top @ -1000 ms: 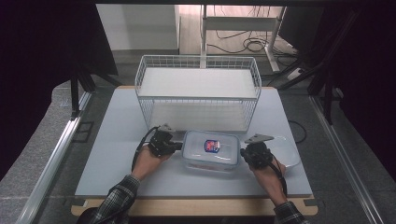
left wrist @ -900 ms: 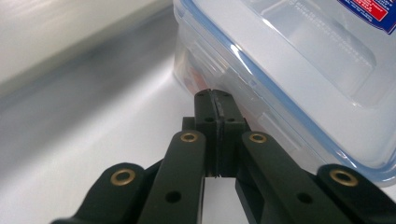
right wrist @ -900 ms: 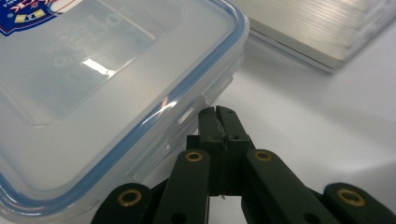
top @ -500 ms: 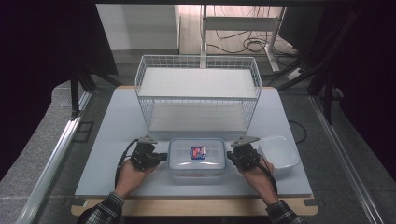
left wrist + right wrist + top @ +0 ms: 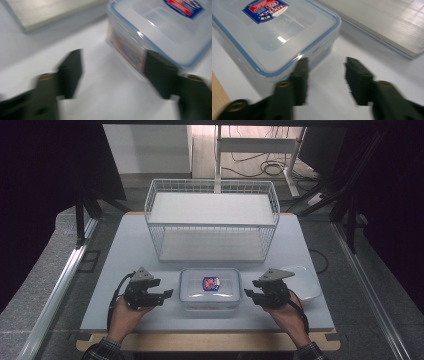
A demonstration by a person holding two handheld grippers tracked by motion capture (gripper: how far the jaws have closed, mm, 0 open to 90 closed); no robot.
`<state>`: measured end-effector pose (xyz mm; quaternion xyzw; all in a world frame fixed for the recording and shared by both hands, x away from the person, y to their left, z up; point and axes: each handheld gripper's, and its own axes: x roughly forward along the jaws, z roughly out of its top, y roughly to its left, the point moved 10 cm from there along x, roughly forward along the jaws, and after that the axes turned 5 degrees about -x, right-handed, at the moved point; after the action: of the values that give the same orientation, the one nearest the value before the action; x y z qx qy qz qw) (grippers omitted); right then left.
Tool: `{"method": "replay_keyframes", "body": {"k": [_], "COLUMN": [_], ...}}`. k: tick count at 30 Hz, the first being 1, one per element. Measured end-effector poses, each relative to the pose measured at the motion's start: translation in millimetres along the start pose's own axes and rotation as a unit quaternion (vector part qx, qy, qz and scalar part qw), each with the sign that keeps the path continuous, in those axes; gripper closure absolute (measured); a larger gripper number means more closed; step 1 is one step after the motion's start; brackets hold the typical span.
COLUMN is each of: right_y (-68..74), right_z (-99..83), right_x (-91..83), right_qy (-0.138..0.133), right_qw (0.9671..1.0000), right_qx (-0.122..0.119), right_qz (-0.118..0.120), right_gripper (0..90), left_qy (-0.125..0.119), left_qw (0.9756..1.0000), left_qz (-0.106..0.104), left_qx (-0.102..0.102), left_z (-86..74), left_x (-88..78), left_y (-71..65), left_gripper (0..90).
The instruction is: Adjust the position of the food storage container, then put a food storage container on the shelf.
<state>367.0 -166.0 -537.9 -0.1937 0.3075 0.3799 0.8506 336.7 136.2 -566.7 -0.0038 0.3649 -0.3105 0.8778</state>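
A clear plastic food container point(image 5: 210, 288) with a blue-rimmed lid and a red and blue label rests on the white table near its front edge. My left gripper point(image 5: 167, 293) stands open just left of the container point(image 5: 160, 32), a small gap between them. At the container's point(image 5: 272, 32) right side my right gripper point(image 5: 248, 294) is open too, its jaws close to the short wall without holding it. Both jaws frame bare table in their own views, the left gripper point(image 5: 113, 72) and the right gripper point(image 5: 325, 80).
A white wire basket point(image 5: 212, 222) stands behind the container at the table's middle. A clear plastic lid or dish point(image 5: 306, 281) lies to the right, behind my right hand. The table's wooden front edge point(image 5: 210, 342) runs close to my hands.
Both grippers let go of the container and drew outward to its sides. The container, which had been brought toward the front edge, now rests on the table.
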Motion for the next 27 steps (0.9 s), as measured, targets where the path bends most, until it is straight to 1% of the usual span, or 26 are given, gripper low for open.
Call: {"method": "replay_keyframes", "body": {"k": [1,3,4,5,7,9,11,13,17,19,22,25,27], "right_y": [0.0,1.3,2.2,2.9,5.6,7.1,6.7,6.8,6.7,6.8,8.4,11.9,14.2], "right_z": [-0.1,-0.8,-2.3,-4.2,-6.8,-6.7,-3.5,-0.9,-0.1,0.3,1.7,3.0,4.5], "right_x": [-1.9,-3.8,-4.1,-3.7,-2.7,-2.3,-1.8,-2.2,-1.3,-0.6,0.8,3.6,6.2], "right_qy": [-0.005,-0.017,-0.018,-0.018,-0.018,-0.02,-0.029,-0.035,-0.035,-0.034,-0.032,-0.027,-0.026], "right_qw": [0.9999,0.9993,0.9989,0.9989,0.9988,0.9987,0.9987,0.9985,0.9985,0.9985,0.9987,0.9989,0.9991], "right_qx": [0.009,0.023,0.028,0.028,0.025,0.024,0.025,0.025,0.027,0.027,0.02,0.013,0.007], "right_qz": [0.006,0.026,0.032,0.033,0.039,0.039,0.033,0.033,0.032,0.034,0.036,0.036,0.033], "right_gripper": [38.6,26.2,22.4,19.9,14.4,12.2,10.1,9.2,6.7,6.6,6.0,5.5,5.2], "left_qy": [0.001,0.004,0.001,-0.002,-0.004,-0.012,-0.014,-0.016,-0.013,-0.012,-0.009,-0.005,-0.006], "left_qw": [1.0,0.9999,0.9999,0.9999,0.9999,0.9999,0.9998,0.9998,0.9999,0.9998,0.9997,0.9996,0.9996], "left_qz": [0.001,-0.011,-0.013,-0.013,-0.007,0.0,0.003,0.006,-0.002,-0.011,-0.021,-0.027,-0.023], "left_qx": [0.002,0.006,0.005,0.006,0.009,0.012,0.014,0.01,0.006,0.006,0.004,0.009,0.011], "left_z": [-2.7,-7.8,-9.0,-9.5,-10.4,-10.0,-10.0,-10.3,-11.1,-9.6,-6.4,-2.8,-0.3], "left_x": [-0.9,-3.0,-4.7,-6.0,-7.7,-7.7,-6.5,-5.1,-3.7,-3.7,-3.5,-2.3,-0.8], "left_y": [0.4,-0.6,-0.2,0.8,3.7,6.5,8.4,11.9,13.9,10.8,3.3,-1.8,-2.7], "left_gripper": [15.7,6.3,6.7,6.7,6.4,5.9,6.3,7.7,9.7,9.8,9.0,8.0,6.9]}}
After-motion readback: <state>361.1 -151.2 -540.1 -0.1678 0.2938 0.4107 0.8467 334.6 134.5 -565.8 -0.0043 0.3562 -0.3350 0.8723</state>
